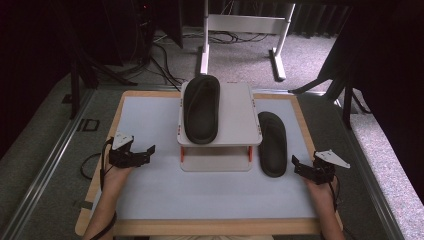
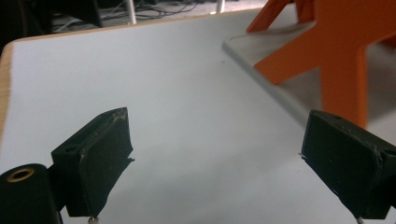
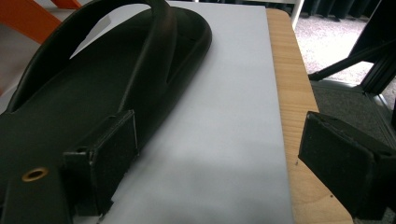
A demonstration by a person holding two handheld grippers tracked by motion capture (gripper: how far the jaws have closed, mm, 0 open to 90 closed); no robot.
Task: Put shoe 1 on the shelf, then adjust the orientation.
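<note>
One black slipper [image 1: 201, 107] lies on top of a small white rack [image 1: 240, 120] with orange legs [image 2: 336, 51] at the table's middle. A second black slipper [image 1: 272, 142] [image 3: 93, 88] lies flat on the white mat just right of the rack. My left gripper [image 1: 142, 152] [image 2: 219, 163] stands open over bare mat left of the rack, with nothing between its jaws. My right gripper [image 1: 300, 167] [image 3: 215, 172] is open too, just right of the heel end of the second slipper, its left jaw next to the slipper's edge.
The white mat [image 1: 150, 195] lies on a wooden table [image 1: 210, 227] whose edge runs close to my right gripper. Beyond the table stand a white frame [image 1: 245, 25], dark stands and cables on grey carpet.
</note>
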